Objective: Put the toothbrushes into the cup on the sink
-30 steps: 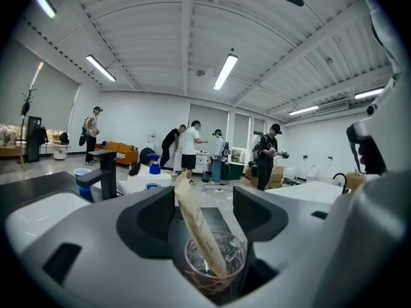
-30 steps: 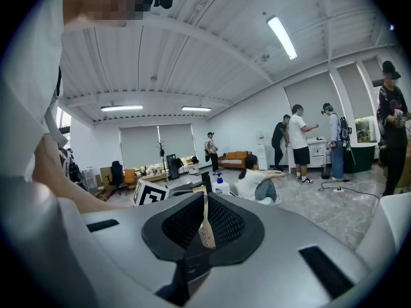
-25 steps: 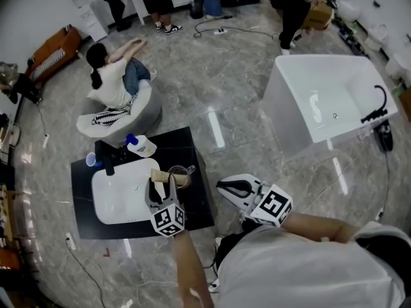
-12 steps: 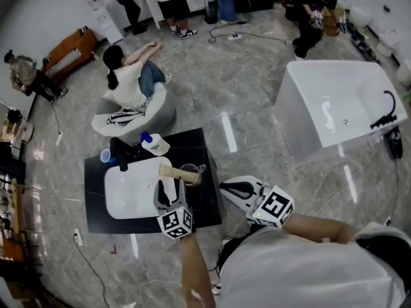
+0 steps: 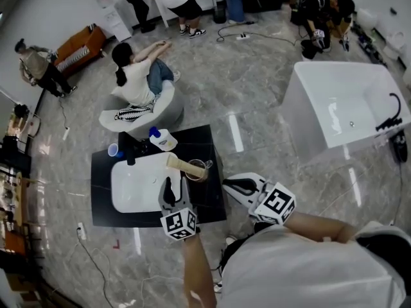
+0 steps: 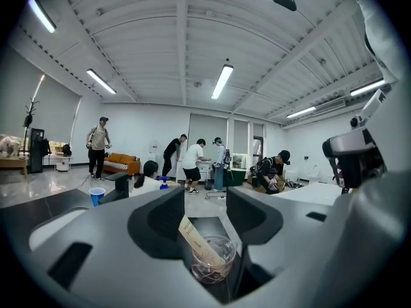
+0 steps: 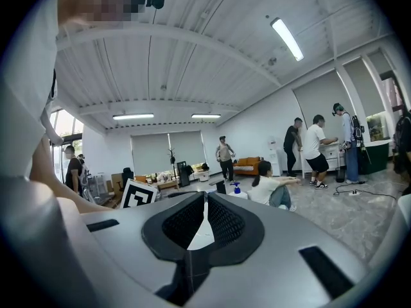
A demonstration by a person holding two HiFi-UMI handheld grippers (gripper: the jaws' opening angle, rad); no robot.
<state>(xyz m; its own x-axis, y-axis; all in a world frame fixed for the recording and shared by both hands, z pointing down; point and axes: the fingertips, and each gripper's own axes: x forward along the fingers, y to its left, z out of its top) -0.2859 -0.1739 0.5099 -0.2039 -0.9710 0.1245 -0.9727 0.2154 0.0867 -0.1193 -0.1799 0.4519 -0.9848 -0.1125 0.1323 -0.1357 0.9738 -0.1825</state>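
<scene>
Seemingly the placing step is finished: one beige boxed toothbrush leans in the one clear glass cup on the black table, beside the white sink. The left claw hovers just short of the cup, jaws apart though lately narrowing, with nothing between them. The right claw is pressed together, empty. Next comes fetching another toothbrush, though none shows.

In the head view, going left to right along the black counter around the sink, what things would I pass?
blue cup → black faucet → white bottle with blue cap → clear cup. The toothbrush pack leaning in that cup overlaps it, so it is left out.
</scene>
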